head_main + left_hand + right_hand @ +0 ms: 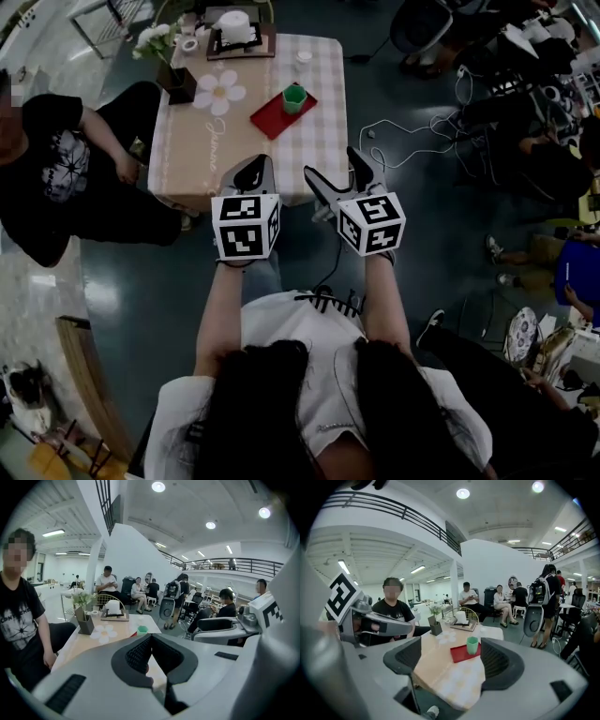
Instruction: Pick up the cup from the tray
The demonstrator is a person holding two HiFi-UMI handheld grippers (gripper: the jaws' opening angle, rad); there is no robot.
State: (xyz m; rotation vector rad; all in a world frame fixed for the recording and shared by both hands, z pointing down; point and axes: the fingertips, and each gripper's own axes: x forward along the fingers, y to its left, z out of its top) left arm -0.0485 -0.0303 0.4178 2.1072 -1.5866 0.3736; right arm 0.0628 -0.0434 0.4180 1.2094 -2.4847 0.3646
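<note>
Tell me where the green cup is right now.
In the head view, the green cup stands on the red tray on the table's right side, just right of the white flower mat.

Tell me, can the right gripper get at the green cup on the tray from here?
Probably, once it moves forward: the right gripper is open and empty, and the cup stands upright on the tray, with nothing standing between them on the table.

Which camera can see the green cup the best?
The right gripper view: the green cup stands whole and unblocked on the red tray. The head view shows it tiny, from above. The left gripper view shows only its top, the rest hidden.
</note>
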